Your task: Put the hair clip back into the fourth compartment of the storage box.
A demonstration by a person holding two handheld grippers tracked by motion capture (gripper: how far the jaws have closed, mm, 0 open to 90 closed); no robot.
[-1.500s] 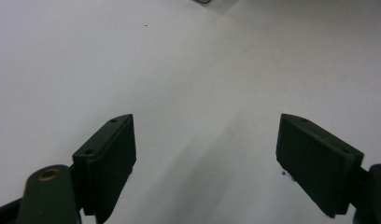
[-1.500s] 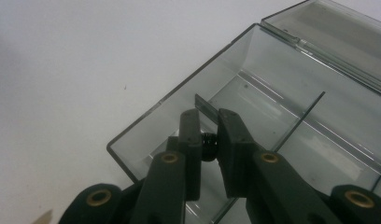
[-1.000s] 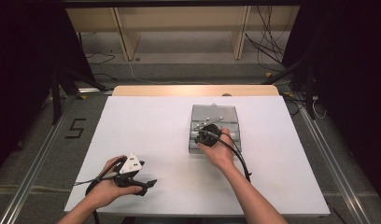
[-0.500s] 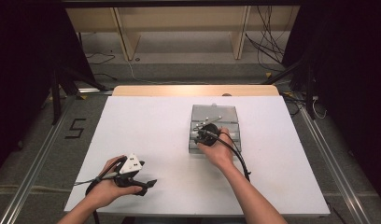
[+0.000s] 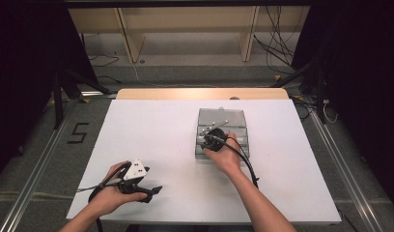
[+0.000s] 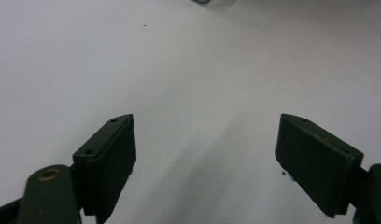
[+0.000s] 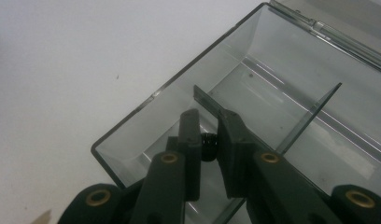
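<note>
A clear grey plastic compartment box [image 5: 236, 145] lies open on the white table [image 5: 151, 130], right of the middle. My right gripper [image 5: 208, 140] reaches down into its near-left compartment. In the right gripper view the jaws [image 7: 209, 119] are shut on a small black round part [image 7: 208, 145], just inside the box wall [image 7: 179, 77] and beside a thin divider [image 7: 314, 109]. My left gripper [image 5: 154, 191] rests low at the table's front left. In the left gripper view its jaws [image 6: 205, 158] stand wide open over bare table with nothing between them.
The box's lid [image 5: 222, 116] lies folded back on the far side, with small pale marks on it. A wooden strip [image 5: 200, 94] runs along the table's far edge. Cables [image 5: 243, 159] trail from the right gripper along the forearm.
</note>
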